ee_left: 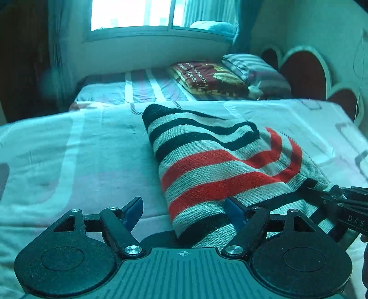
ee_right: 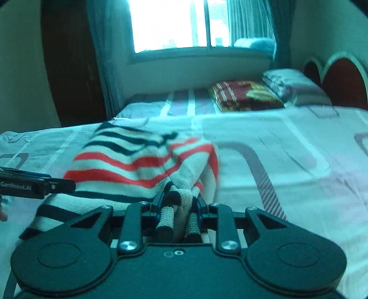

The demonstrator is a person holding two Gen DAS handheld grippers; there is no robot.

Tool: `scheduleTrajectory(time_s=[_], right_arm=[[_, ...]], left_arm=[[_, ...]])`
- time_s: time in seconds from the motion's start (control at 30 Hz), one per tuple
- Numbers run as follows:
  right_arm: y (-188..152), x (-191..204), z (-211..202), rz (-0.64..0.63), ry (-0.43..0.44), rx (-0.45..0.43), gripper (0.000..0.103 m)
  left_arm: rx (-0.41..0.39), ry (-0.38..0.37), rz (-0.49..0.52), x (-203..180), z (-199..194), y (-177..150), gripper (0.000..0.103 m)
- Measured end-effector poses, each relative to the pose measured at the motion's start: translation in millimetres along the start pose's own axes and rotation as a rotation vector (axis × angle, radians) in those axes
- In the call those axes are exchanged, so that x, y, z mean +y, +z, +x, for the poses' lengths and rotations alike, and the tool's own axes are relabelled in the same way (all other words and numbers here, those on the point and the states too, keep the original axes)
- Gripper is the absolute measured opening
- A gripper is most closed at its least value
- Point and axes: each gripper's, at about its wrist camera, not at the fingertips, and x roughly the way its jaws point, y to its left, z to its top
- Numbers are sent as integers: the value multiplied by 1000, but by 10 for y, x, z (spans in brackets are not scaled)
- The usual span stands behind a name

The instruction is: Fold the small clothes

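A striped knit garment (ee_left: 220, 165), white with black and red bands, lies partly folded on the bed. My left gripper (ee_left: 184, 207) is open, its blue pads apart, with the garment's near left edge lying between them. My right gripper (ee_right: 180, 202) is shut on a bunched near edge of the garment (ee_right: 142, 161). The right gripper also shows at the right edge of the left wrist view (ee_left: 340, 202). The left gripper shows at the left edge of the right wrist view (ee_right: 34, 184).
The bed has a pale patterned sheet (ee_left: 69, 156). A folded red and yellow blanket (ee_left: 211, 78) and a striped pillow (ee_left: 257, 71) lie at the far end. A red headboard (ee_left: 306, 71) is on the right. A window (ee_left: 138, 13) and a dark wardrobe (ee_right: 69, 69) stand behind.
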Motion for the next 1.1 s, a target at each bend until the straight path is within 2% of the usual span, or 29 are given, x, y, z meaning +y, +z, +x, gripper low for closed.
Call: scheduleTrajectory(time_s=[0.1, 0.2, 0.33, 0.4, 0.5, 0.57, 0.67, 0.7, 0.77, 0.83, 0.87, 0.93, 0.97, 1.03, 1.1], right_arm=[[-23, -55, -47, 59, 25, -10, 26], [19, -6, -122, 37, 34, -45, 26], [-46, -136, -72, 116, 47, 10, 27], [-12, -240, -107, 191, 100, 43, 31], [44, -502, -371, 370, 177, -16, 36], [8, -621, -540, 436, 199, -14, 36], [-79, -639, -766, 438, 208, 19, 39], [-108, -616, -802, 428, 208, 32, 45], [-127, -537, -761, 412, 183, 99, 50], [-158, -503, -695, 422, 184, 116, 29], [-187, -526, -665, 450, 196, 120, 16], [-328, -650, -603, 548, 197, 131, 15], [-415, -682, -544, 558, 173, 152, 15], [-594, -776, -464, 631, 203, 142, 16], [-597, -817, -467, 660, 214, 145, 18]], left_arm=[[-9, 8, 14, -33, -35, 22, 78], [-2, 1, 1, 7, -75, 29, 78], [22, -18, -23, 15, -17, 1, 78], [17, -16, -15, 21, -23, -15, 78], [13, -29, -34, 68, -24, -43, 78], [13, -31, -45, 78, -22, -54, 78], [9, -25, -39, 62, -23, -55, 78], [8, -24, -38, 54, -21, -57, 78], [8, -24, -36, 59, -14, -56, 78], [5, -26, -32, 69, -30, -52, 78], [3, -29, -23, 80, -51, -53, 78], [-4, -34, -19, 124, -98, -73, 78], [-1, -44, -31, 144, -113, -87, 78], [-5, -44, -51, 149, -113, -119, 78], [-3, -39, -60, 142, -107, -113, 78]])
